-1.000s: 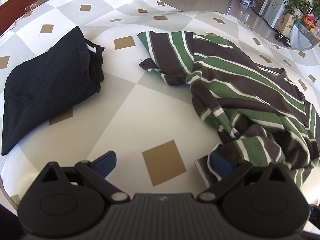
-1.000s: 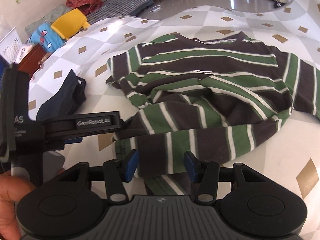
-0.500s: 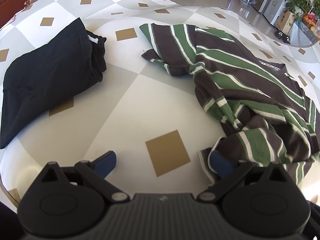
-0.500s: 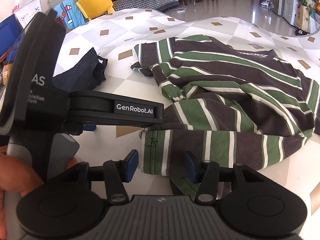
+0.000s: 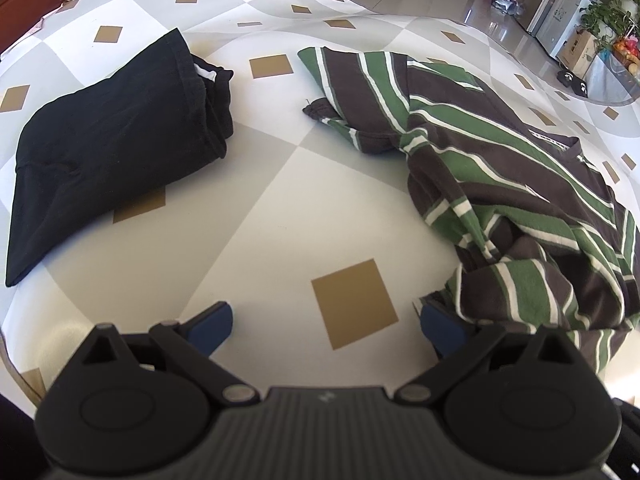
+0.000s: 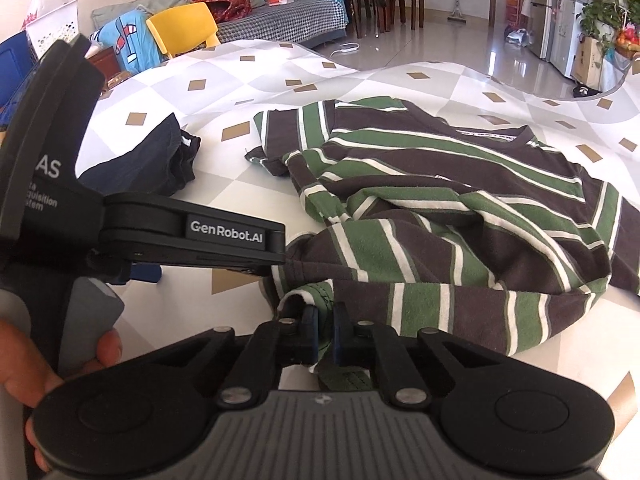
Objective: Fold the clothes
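While the right gripper (image 6: 325,334) pinches the striped shirt's (image 6: 460,216) near hem, the left gripper (image 5: 326,322) gapes empty beside it; folded black clothes (image 5: 108,152) lie left of the shirt.

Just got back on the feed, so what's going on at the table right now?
A person is folding a green and brown striped shirt with two handheld claws. The right claw is shut on the shirt's near hem. The left claw is open beside that hem, gripping nothing. A black garment, already folded, lies to the left on the checked tablecloth.
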